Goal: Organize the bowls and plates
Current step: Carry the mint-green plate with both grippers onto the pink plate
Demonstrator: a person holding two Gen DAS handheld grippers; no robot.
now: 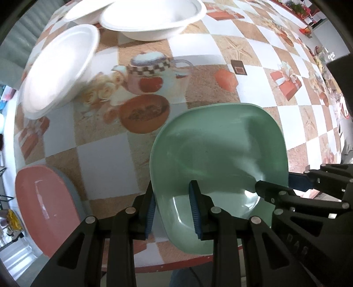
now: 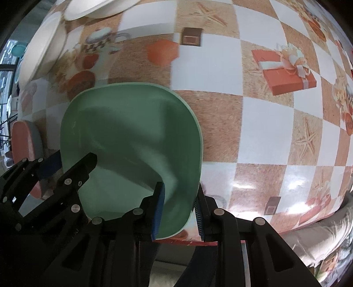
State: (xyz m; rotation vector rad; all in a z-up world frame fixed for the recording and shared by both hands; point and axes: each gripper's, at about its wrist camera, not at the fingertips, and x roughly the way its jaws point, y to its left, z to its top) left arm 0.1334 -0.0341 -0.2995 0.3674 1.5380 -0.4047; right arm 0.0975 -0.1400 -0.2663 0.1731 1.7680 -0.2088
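A green square plate [image 1: 218, 150] is held between both grippers above the table's near edge. My left gripper [image 1: 173, 212] straddles its left rim, one blue pad under and one inside, and looks shut on it. My right gripper [image 2: 178, 212] straddles the plate's [image 2: 130, 132] right rim the same way. The right gripper shows in the left wrist view [image 1: 286, 189], and the left gripper in the right wrist view [image 2: 66, 167]. A pink plate on a grey plate [image 1: 44, 205] lies at the left. Three white bowls [image 1: 152, 17] stand at the far left.
The table [image 2: 264, 136] has a checkered cloth with printed teapots, gift boxes and starfish. Its red front edge [image 1: 176, 265] runs just below the grippers. Clutter [image 1: 326, 66] lies along the far right edge.
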